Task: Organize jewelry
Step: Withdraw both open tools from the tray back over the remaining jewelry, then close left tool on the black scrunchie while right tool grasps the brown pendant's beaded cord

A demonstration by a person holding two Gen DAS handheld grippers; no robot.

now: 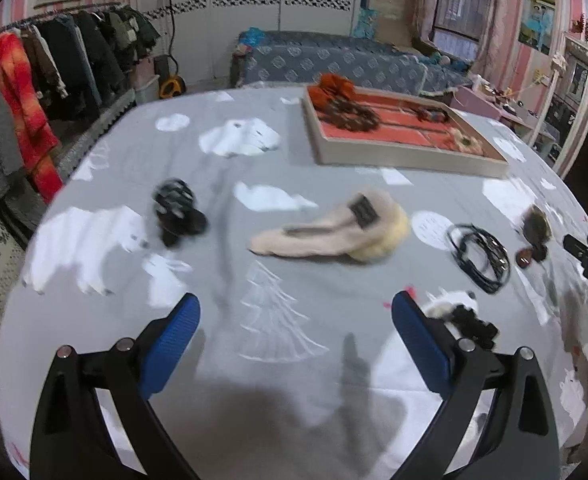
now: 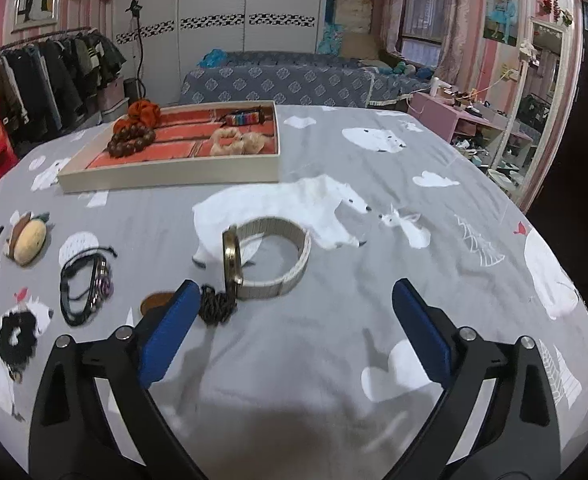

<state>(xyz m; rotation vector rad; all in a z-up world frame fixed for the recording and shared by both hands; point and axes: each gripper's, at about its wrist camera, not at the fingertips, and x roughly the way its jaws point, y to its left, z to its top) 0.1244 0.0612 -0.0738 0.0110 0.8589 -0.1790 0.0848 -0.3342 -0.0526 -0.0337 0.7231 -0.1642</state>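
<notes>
A cream tray with an orange lining (image 1: 409, 160) (image 2: 166, 174) lies on the grey bedspread and holds beads, scrunchies and a bracelet. My left gripper (image 1: 295, 316) is open and empty above the spread, short of a beige fluffy hair clip (image 1: 333, 228). A black claw clip (image 1: 178, 210) lies to its left, black cord bracelets (image 1: 479, 256) to its right. My right gripper (image 2: 292, 304) is open and empty just behind a watch with a cream band (image 2: 270, 256). A dark chain (image 2: 216, 306) lies by its left finger (image 2: 170, 328).
A black scrunchie (image 2: 16, 338) (image 1: 469, 322), cord bracelets (image 2: 86, 284) and a tan hair clip (image 2: 28, 240) lie at the left in the right wrist view. A clothes rack (image 1: 54, 60) stands to the left, a sofa (image 2: 278, 80) behind, a mirror (image 2: 533, 108) to the right.
</notes>
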